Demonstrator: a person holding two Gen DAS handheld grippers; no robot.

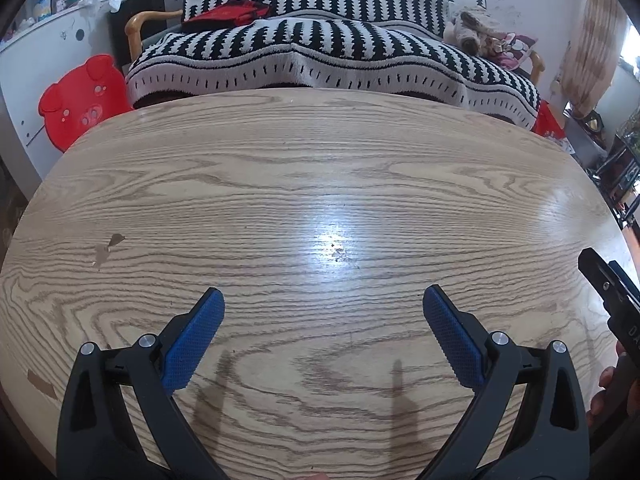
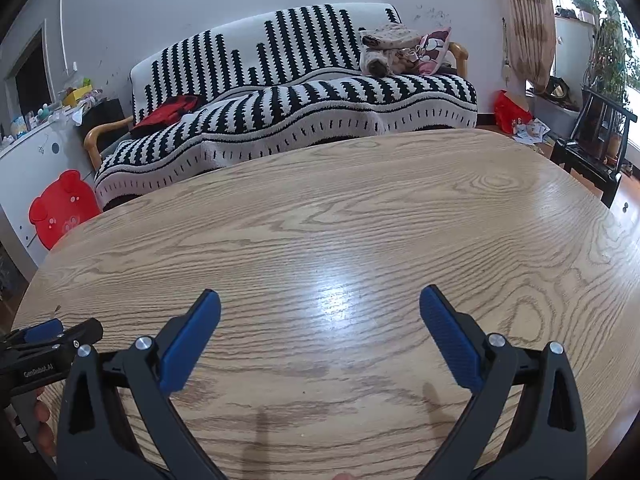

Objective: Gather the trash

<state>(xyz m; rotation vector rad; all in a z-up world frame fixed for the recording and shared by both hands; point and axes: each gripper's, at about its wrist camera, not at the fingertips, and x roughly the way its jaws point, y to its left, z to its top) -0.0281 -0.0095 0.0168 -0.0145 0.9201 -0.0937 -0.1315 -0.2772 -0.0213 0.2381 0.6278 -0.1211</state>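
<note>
No trash shows on the light wooden table in either view. My left gripper hovers low over the near part of the table, open, with nothing between its blue pads. My right gripper is also open and empty above the wood grain of the table. The right gripper's black tip shows at the right edge of the left wrist view, and the left gripper's tip at the left edge of the right wrist view, so the two are side by side.
A sofa under a black-and-white striped cover stands just beyond the table's far edge, with a red garment and a cushion pile on it. A red pig-shaped stool stands at the left, a dark chair at the right.
</note>
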